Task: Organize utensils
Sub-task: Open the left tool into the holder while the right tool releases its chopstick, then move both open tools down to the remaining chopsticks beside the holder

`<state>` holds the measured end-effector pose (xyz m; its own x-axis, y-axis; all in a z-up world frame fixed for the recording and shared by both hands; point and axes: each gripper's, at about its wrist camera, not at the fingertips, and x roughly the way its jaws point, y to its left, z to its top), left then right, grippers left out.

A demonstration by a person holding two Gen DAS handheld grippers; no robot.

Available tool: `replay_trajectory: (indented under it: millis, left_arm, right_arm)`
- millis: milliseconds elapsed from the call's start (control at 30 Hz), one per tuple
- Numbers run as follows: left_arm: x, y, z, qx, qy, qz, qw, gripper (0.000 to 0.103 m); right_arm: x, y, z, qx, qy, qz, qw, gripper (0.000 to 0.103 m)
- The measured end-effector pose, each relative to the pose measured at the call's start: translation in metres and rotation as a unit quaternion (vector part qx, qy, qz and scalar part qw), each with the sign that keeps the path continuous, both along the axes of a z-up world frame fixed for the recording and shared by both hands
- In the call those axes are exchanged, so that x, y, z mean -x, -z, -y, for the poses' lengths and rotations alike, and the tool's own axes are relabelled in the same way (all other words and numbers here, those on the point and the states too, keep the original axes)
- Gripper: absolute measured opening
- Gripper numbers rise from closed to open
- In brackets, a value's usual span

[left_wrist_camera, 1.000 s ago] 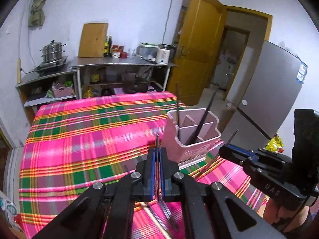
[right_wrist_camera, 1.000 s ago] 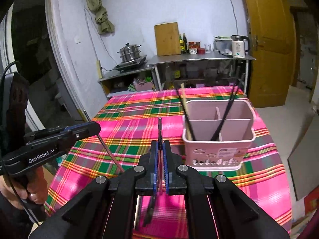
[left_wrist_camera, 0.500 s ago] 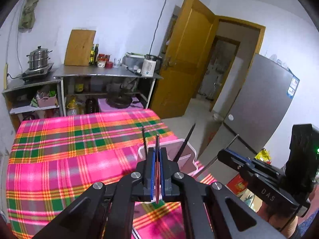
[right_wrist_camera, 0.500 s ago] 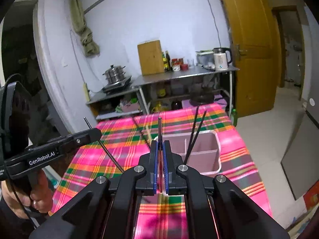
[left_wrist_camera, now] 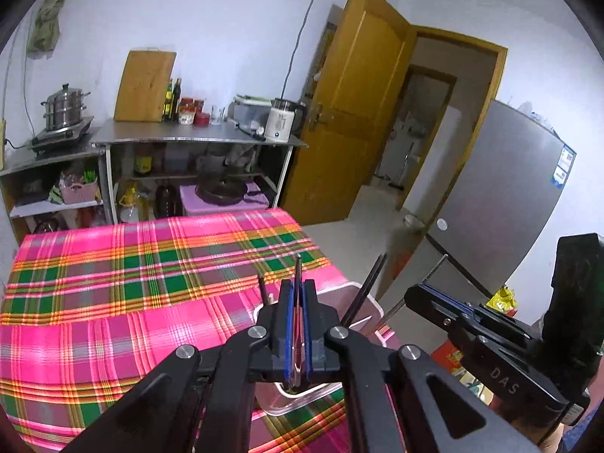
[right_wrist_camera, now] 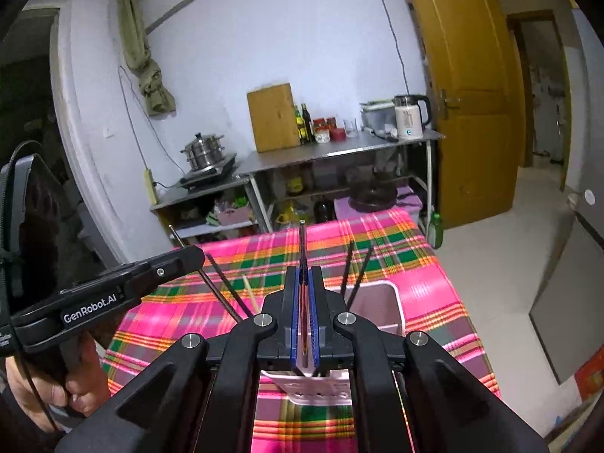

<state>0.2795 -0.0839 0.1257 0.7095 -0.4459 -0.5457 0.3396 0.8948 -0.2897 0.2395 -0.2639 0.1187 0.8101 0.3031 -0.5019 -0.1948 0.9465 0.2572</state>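
Observation:
A pink utensil holder stands on the plaid tablecloth, with dark chopsticks leaning in it. My left gripper is shut on a thin dark chopstick and is held above the holder's near side. My right gripper is shut on another dark chopstick, also above the holder. Each gripper shows in the other's view, the right and the left, each with a chopstick sticking out.
The table's pink and green plaid cloth spreads to the left and far side. Behind it stand metal shelves with a steamer pot, a cutting board and a kettle. A yellow door and a grey fridge are on the right.
Both grippers have risen and moved in over the pink holder, still holding their chopsticks. The holder now lies right under both sets of fingers.

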Motion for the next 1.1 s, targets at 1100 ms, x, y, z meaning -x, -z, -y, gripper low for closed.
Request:
replay_trajectory:
  millis: [1100]
  left_arm:
    - [0.051,0.027,-0.032,-0.018,-0.023,0.008,0.9995,0.014]
  right_arm:
    - [0.035,0.031,-0.017,0.017,-0.004,-0.031,0.999,0.016]
